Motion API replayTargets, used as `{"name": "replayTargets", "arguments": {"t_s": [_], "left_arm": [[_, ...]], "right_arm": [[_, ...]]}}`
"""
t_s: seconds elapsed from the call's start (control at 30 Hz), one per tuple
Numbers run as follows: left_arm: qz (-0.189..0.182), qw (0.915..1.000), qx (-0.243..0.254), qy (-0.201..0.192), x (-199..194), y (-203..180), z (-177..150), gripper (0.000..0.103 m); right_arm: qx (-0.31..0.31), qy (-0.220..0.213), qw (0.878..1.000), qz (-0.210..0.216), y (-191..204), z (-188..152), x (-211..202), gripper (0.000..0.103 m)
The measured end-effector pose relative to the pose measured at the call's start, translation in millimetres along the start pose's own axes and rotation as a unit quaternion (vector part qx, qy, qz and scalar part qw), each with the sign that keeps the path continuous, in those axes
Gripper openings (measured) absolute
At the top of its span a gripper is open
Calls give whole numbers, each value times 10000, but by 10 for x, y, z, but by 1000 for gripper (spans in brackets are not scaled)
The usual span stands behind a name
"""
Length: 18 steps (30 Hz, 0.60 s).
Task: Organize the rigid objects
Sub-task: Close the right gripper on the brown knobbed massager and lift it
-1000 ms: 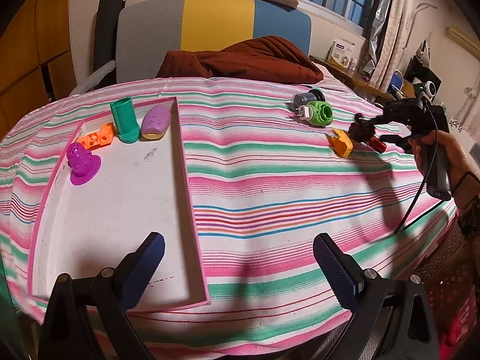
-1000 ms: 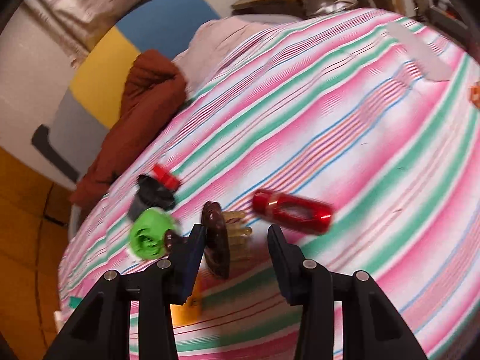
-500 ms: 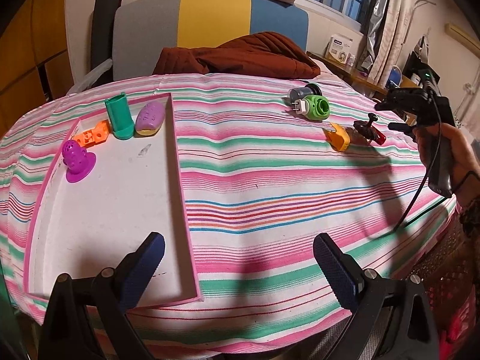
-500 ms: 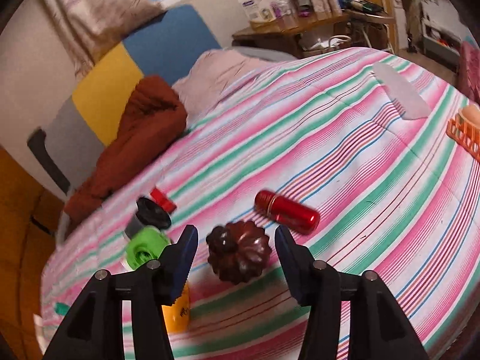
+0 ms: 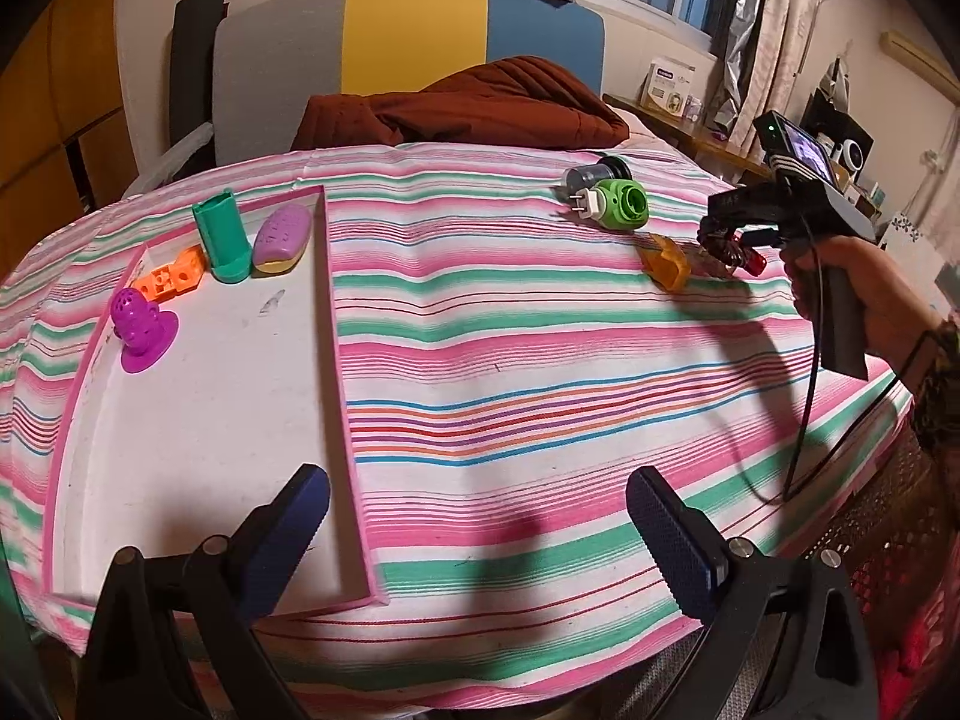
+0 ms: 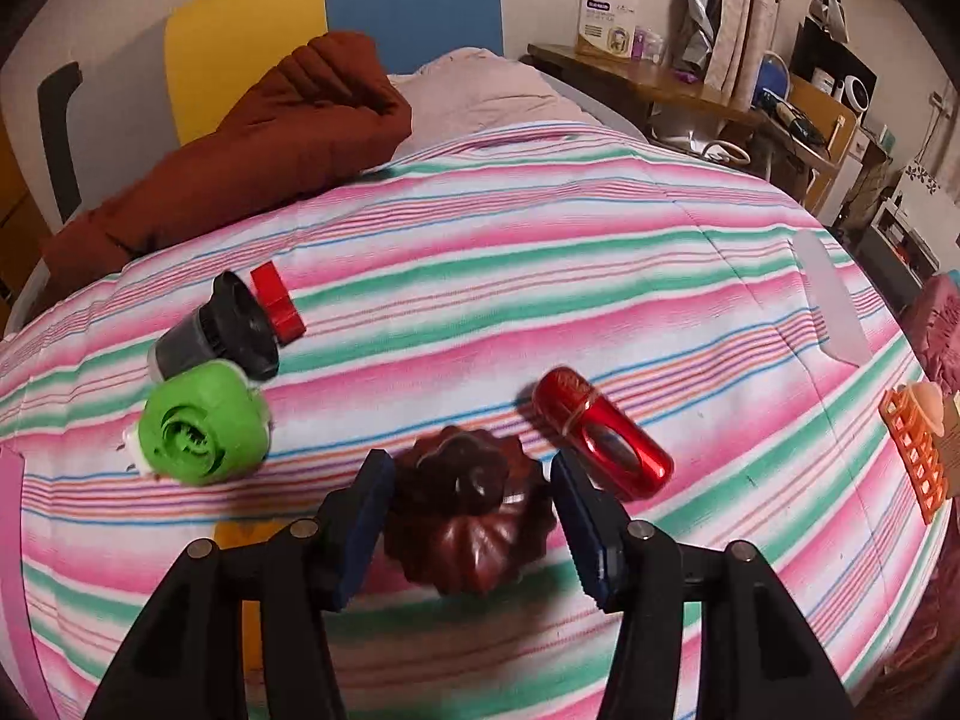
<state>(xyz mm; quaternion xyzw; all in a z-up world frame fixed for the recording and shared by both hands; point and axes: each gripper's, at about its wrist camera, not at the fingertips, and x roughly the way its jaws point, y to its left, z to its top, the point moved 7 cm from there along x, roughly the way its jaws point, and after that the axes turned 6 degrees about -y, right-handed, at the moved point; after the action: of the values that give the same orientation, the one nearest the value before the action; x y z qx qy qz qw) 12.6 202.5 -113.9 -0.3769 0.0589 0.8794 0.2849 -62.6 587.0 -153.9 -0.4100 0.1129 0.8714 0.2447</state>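
Observation:
A dark brown fluted mould [image 6: 468, 510] lies on the striped bedcover between the fingers of my right gripper [image 6: 471, 471]. The pads stand close on either side without pressing it. Beside it are a red capsule [image 6: 600, 441], a green plug-shaped piece [image 6: 201, 429], a grey-black cylinder [image 6: 222, 330] and a small red block [image 6: 273, 300]. A yellow-orange piece [image 5: 666, 261] lies just left of the right gripper [image 5: 723, 240], which a hand holds. My left gripper [image 5: 480, 528] hangs open and empty over the near corner of the pink-rimmed tray [image 5: 351, 480].
The tray holds a purple perforated piece [image 5: 141, 330], an orange block [image 5: 174, 276], a teal cylinder [image 5: 222, 234] and a lilac oval [image 5: 282, 237]. A brown blanket [image 5: 468, 102] lies at the head. An orange basket [image 6: 912, 456] sits at the right edge.
The right gripper rolled level and its jaws widened. The mould, held on edge before, now lies flat on the cover between them. The left gripper stayed put.

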Motion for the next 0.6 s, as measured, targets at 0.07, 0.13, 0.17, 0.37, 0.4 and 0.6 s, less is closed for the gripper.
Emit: {"name": "replayTargets", "arguments": {"t_s": [0.07, 0.13, 0.17, 0.37, 0.4, 0.6], "left_arm": [[0, 10000, 58, 20, 15, -27, -2, 100], [-8, 9999, 110, 13, 29, -56, 7, 100], [-9, 9999, 135, 15, 40, -69, 12, 100], [-27, 9997, 241, -79, 65, -151, 102, 100], [-24, 9996, 249, -102, 67, -158, 123, 100], [-102, 9996, 207, -170, 91, -239, 235, 100]], "right_arm": [[37, 22, 10000, 38, -14, 6, 25, 57], [76, 35, 9999, 58, -25, 8, 29, 57], [70, 37, 9999, 66, -29, 3, 22, 57], [1, 124, 9999, 78, -2, -14, 1, 61], [15, 140, 9999, 83, -5, -13, 12, 61], [217, 739, 9966, 293, 6, -158, 171, 69]]}}
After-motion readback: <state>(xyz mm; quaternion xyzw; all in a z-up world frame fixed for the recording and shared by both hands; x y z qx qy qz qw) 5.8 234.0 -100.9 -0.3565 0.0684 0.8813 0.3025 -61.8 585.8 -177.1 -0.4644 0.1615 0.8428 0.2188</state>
